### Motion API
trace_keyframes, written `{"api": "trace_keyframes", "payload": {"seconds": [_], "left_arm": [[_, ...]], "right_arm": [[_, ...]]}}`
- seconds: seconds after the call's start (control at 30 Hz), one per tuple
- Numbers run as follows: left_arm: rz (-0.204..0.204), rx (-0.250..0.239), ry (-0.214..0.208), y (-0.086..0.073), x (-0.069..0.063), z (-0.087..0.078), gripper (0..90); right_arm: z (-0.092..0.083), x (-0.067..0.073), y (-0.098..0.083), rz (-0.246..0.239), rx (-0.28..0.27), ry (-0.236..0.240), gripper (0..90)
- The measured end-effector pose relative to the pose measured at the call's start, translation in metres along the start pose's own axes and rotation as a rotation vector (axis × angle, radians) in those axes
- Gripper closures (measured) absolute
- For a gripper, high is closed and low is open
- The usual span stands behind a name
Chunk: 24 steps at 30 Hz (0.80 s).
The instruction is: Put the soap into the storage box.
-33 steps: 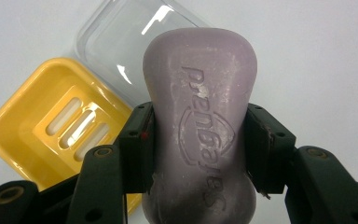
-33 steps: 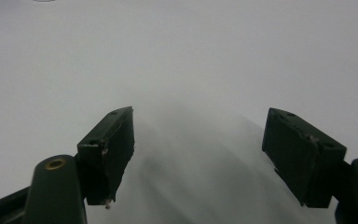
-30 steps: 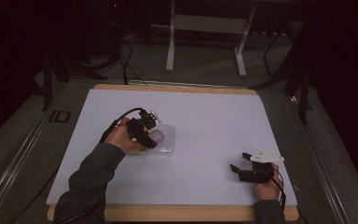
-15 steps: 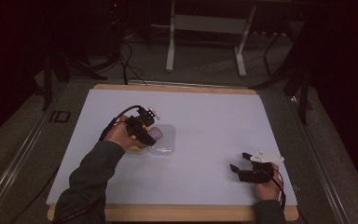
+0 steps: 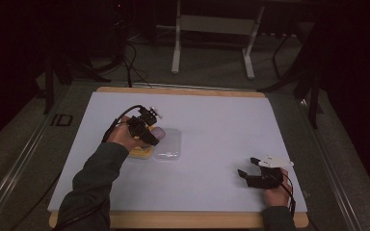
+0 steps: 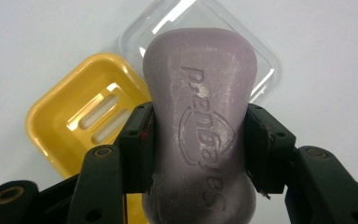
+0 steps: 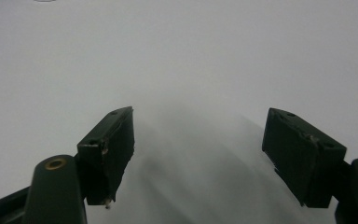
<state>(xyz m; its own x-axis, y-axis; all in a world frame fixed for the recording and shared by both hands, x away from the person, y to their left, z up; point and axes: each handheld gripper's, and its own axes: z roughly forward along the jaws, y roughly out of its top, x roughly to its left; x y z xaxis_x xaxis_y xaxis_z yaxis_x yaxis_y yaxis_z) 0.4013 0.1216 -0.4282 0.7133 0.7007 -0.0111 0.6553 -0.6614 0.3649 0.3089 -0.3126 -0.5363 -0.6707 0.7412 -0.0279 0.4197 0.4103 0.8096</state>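
Observation:
My left gripper (image 6: 198, 149) is shut on a pale purple soap bar (image 6: 200, 107) with an embossed logo, held above the table. Below it lie a yellow soap dish (image 6: 81, 112) with slots and, beside it, a clear plastic lid (image 6: 186, 16). In the high view the left gripper (image 5: 153, 134) hovers with the soap bar (image 5: 159, 131) over the yellow soap dish (image 5: 140, 153) and the clear lid (image 5: 169, 145), left of the table's middle. My right gripper (image 5: 246, 169) rests near the front right edge; its jaws (image 7: 198, 158) stand open over bare white surface with nothing between them.
The white table top (image 5: 221, 125) has a wooden edge (image 5: 183, 90) at the back. Beyond it are a dark floor, cables (image 5: 130, 57) and the legs of a white stand (image 5: 212, 38).
The left hand has shifted slightly with the soap bar above the dish and lid. The right gripper has stayed where it was.

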Motion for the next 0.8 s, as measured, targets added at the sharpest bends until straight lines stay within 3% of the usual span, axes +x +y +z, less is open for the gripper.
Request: {"api": "trace_keyframes", "payload": {"seconds": [0.2, 0.7, 0.8], "left_arm": [[-0.076, -0.007, 0.022, -0.004, 0.014, 0.006, 49.9], [-0.222, 0.063, 0.088, -0.016, 0.037, 0.032, 49.8], [-0.227, 0.084, 0.096, -0.016, 0.037, 0.039, 49.7]], "right_arm": [[0.000, 0.000, 0.000, -0.002, 0.000, -0.002, 24.7], [0.000, 0.000, 0.000, -0.004, 0.001, -0.003, 24.7], [0.000, 0.001, 0.000, -0.004, 0.002, -0.004, 24.7]]}}
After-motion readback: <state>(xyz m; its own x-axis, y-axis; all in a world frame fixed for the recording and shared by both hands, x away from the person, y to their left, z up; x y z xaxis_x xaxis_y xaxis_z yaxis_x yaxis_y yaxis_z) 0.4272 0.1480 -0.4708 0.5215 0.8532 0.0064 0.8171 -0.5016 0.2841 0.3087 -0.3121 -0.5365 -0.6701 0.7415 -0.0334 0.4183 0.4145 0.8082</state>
